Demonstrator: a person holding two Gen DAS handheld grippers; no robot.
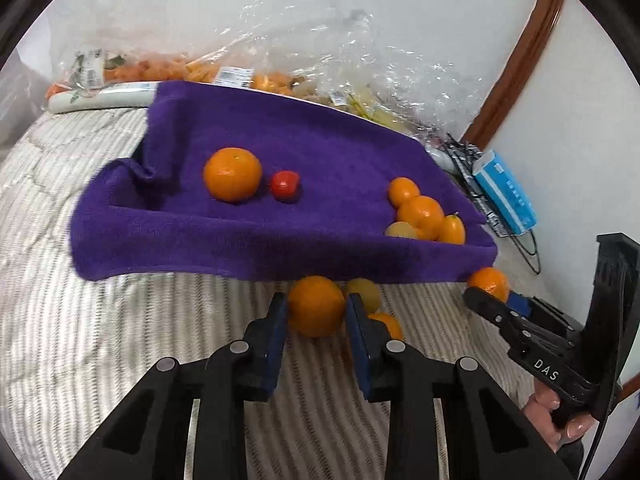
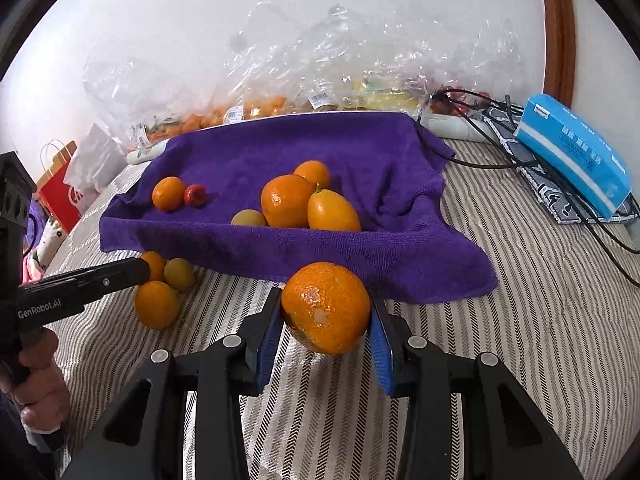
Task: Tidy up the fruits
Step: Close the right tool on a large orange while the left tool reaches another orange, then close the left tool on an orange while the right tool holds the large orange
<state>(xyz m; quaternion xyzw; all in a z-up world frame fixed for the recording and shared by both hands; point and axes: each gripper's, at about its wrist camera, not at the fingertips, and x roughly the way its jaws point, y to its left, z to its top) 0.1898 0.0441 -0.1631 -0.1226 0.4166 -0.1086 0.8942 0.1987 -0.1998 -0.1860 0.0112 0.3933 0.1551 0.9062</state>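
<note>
Left wrist view: we see the left gripper (image 1: 316,312) angled down at 6 o'clock, clamped on a round orange (image 1: 316,305) at the purple towel's (image 1: 224,240) near hem. The right gripper (image 2: 325,322) likewise tilts down, gripping a tangerine (image 2: 326,307); neither fruit shows a long axis.

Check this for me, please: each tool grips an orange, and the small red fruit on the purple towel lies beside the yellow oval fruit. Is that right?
Only the neighbour is wrong. The small red fruit on the purple towel lies beside a lone orange, apart from the yellow oval fruit; the right wrist view shows it. Each tool does grip an orange.
</note>
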